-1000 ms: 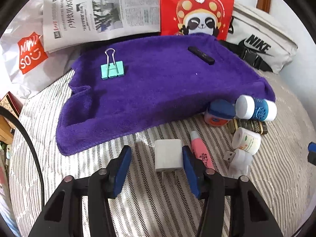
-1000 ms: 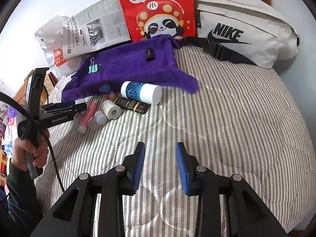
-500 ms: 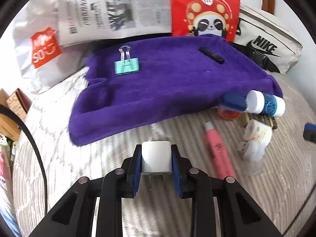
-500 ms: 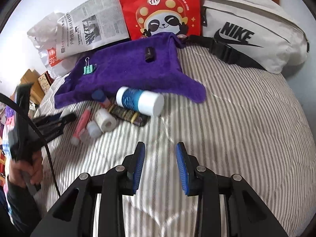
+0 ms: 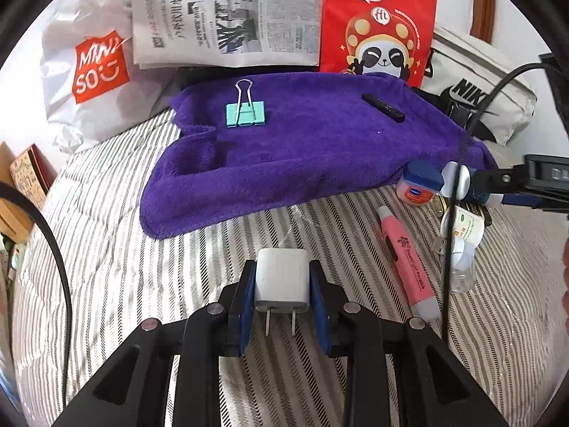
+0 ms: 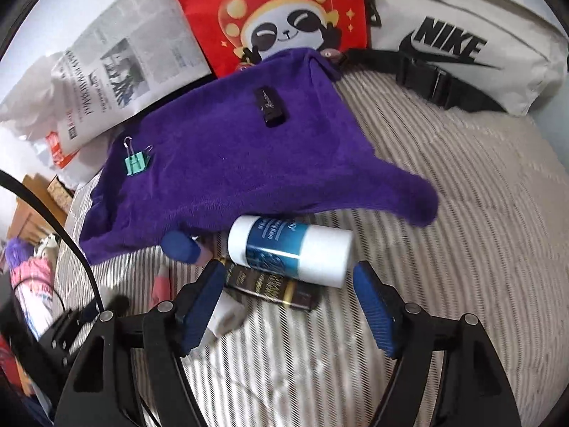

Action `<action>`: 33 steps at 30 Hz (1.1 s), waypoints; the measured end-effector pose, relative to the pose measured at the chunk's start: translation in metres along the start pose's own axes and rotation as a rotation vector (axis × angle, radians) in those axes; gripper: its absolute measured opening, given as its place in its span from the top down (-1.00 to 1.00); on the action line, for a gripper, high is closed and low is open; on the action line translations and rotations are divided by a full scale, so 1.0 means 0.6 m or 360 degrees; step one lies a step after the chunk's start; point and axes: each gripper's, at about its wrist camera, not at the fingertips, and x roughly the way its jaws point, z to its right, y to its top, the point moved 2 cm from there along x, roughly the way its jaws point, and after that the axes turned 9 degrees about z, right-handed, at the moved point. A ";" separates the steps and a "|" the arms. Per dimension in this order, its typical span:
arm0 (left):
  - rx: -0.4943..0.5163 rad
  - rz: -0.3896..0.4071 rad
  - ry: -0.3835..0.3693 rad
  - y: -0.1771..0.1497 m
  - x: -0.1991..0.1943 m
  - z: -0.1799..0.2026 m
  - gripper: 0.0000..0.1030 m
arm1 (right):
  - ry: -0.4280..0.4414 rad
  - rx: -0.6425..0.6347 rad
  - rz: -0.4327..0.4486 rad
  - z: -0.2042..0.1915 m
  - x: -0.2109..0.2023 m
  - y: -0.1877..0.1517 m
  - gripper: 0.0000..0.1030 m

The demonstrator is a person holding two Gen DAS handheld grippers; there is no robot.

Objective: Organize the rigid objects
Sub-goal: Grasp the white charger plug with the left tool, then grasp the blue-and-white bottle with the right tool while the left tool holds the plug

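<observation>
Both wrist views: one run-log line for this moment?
left gripper: shut on white plug adapter | right gripper: opening, nothing gripped, over white-and-blue cylindrical bottle

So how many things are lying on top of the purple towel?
2. A teal binder clip lies near the towel's left side, and a small black stick lies near its far right corner. Folds could hide something smaller.

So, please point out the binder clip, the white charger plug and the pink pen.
Binder clip (image 5: 245, 115), left wrist view, teal body.
White charger plug (image 5: 281, 279), left wrist view, top face.
Pink pen (image 5: 405, 256), left wrist view, barrel.
</observation>
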 end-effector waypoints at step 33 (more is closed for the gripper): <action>0.0006 0.0002 0.0005 -0.001 0.001 0.002 0.45 | -0.0053 -0.0359 0.0111 0.061 -0.062 -0.063 -0.48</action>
